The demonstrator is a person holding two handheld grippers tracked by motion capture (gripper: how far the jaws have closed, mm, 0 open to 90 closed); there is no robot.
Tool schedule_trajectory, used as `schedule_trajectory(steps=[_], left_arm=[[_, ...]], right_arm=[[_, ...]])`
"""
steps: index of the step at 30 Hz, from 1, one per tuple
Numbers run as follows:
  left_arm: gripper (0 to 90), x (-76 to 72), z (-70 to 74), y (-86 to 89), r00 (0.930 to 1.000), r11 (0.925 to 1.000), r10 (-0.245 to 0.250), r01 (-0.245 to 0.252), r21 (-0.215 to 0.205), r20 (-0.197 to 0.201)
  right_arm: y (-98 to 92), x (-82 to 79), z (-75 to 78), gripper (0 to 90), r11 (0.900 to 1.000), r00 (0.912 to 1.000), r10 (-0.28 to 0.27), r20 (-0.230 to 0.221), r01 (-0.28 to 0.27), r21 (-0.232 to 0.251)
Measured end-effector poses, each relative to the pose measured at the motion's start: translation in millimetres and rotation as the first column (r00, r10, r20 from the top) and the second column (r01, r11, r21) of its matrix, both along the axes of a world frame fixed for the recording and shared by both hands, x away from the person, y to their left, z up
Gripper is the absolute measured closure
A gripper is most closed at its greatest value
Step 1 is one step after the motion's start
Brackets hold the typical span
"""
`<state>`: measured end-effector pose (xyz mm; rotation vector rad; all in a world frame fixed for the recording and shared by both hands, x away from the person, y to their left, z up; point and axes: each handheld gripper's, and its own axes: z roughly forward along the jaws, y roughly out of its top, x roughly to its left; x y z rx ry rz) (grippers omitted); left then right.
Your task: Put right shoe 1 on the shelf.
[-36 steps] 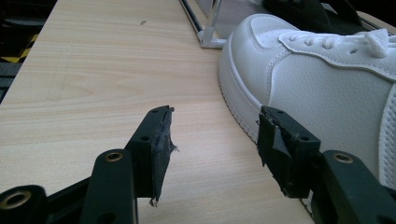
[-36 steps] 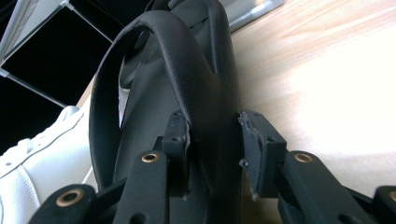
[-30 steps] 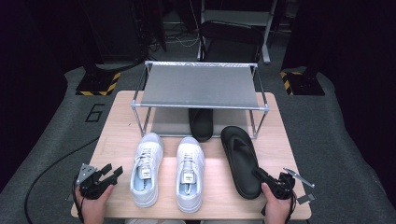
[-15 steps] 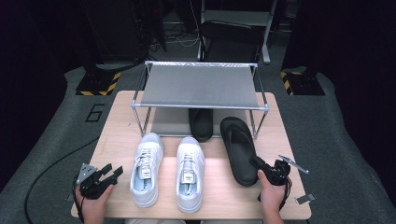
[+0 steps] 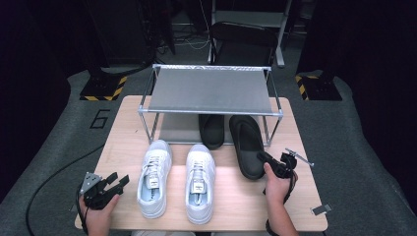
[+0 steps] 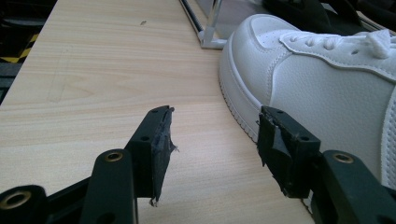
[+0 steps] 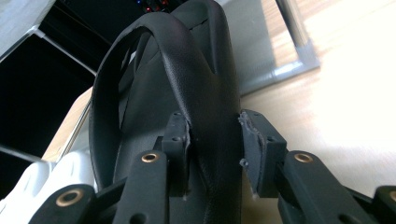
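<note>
A black sandal point(image 5: 247, 142) lies tilted at the right of the wooden table point(image 5: 236, 204), its toe under the front bar of the metal shoe rack point(image 5: 211, 91). My right gripper point(image 5: 268, 161) is shut on its heel-side edge; in the right gripper view the pads point(image 7: 180, 137) clamp the sandal's rim point(image 7: 187, 70). A second black sandal point(image 5: 212, 130) sits under the rack. Two white sneakers point(image 5: 155, 177) point(image 5: 199, 182) stand side by side at the front. My left gripper point(image 5: 118, 181) rests open at the front left; its jaws point(image 6: 215, 140) hold nothing, just beside the left sneaker point(image 6: 327, 79).
The rack's top shelf carries nothing. A rack foot point(image 6: 212, 42) stands ahead of the left gripper. A small grey tab point(image 5: 320, 209) lies at the table's front right corner. Dark floor mats with yellow-black striped edges point(image 5: 101, 91) surround the table.
My right gripper has carried the black sandal away from the front edge toward the rack, and its toe now reaches under the front bar. The left gripper has stayed still.
</note>
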<state>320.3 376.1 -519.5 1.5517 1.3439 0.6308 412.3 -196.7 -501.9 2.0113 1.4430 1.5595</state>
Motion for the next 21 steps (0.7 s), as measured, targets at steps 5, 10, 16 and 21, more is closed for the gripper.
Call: schedule_trajectory(steps=[5, 10, 16, 21], left_arm=[[44.7, -0.3, 0.0, 0.7, 1.0000, 1.0000, -0.004, 0.004, 0.001, -0.009], [44.7, -0.9, -0.3, 1.7, 0.9999, 1.0000, -0.003, 0.003, -0.001, -0.013], [44.7, -1.5, -0.9, 3.1, 0.9998, 1.0000, -0.002, 0.002, -0.004, -0.020], [44.7, -2.1, -1.6, 4.2, 0.9997, 1.0000, 0.001, -0.001, -0.005, -0.025]], right_arm=[[3.9, 18.8, -2.8, 64.3, 1.000, 0.9996, -0.028, -0.010, 0.028, -0.007], [8.2, 36.2, -9.8, 64.3, 0.999, 0.9986, -0.047, -0.022, 0.047, -0.014], [12.9, 53.6, -16.0, 64.3, 0.998, 0.9973, -0.064, -0.036, 0.064, -0.005], [18.3, 67.2, -18.8, 64.3, 0.997, 0.9968, -0.073, -0.032, 0.074, 0.009]])
